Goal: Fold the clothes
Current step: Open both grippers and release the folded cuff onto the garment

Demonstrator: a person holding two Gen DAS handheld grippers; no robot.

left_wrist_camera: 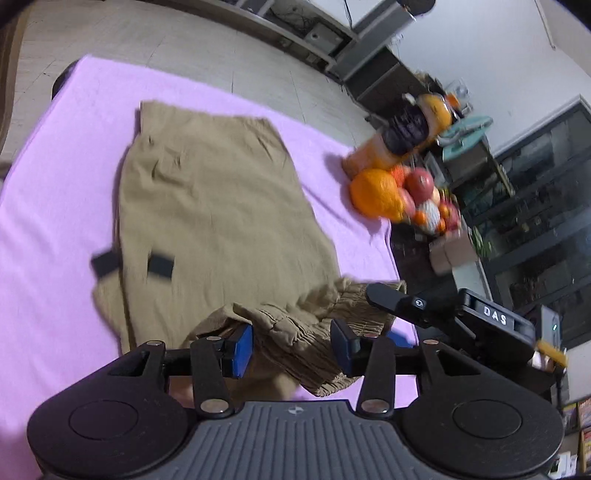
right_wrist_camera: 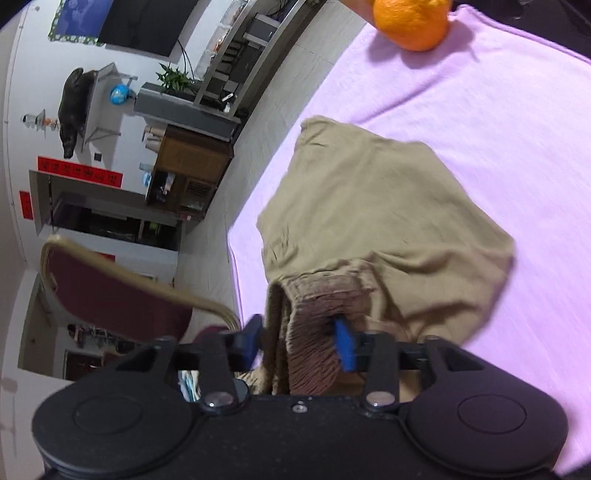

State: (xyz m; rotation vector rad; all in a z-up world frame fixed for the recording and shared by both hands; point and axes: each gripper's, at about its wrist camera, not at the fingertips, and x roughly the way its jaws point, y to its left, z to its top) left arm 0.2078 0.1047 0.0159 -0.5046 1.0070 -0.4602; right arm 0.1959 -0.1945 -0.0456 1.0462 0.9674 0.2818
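Trousers (left_wrist_camera: 221, 206) of tan cloth lie spread on a lilac sheet (left_wrist_camera: 55, 184) that covers the work surface, with the gathered elastic waistband (left_wrist_camera: 295, 332) bunched up at the near edge, closest to both cameras. In the left wrist view the left gripper (left_wrist_camera: 291, 349) has its blue pads (left_wrist_camera: 242, 350) standing apart, the waistband lying loosely between them with a gap on either side, so the jaws are parted and press on nothing. In the right wrist view the right gripper (right_wrist_camera: 301, 343) is likewise parted, its blue pads (right_wrist_camera: 343, 347) on either side of the ribbed waistband (right_wrist_camera: 314, 332); the cloth hangs between them, and no firm pinch shows. From that side the trousers (right_wrist_camera: 369, 210) run away from the camera toward the far end of the sheet (right_wrist_camera: 480, 129). Two small dark tabs (left_wrist_camera: 159, 266) sit on the cloth near its left edge in the left view. Beyond the trousers, at the far right of the sheet, stands a pile of fruit with a large orange (left_wrist_camera: 375, 195) in front; the same orange (right_wrist_camera: 412, 22) shows at the top of the right view. A chair (right_wrist_camera: 122, 295) with a dark red seat stands on the floor beside the sheet.
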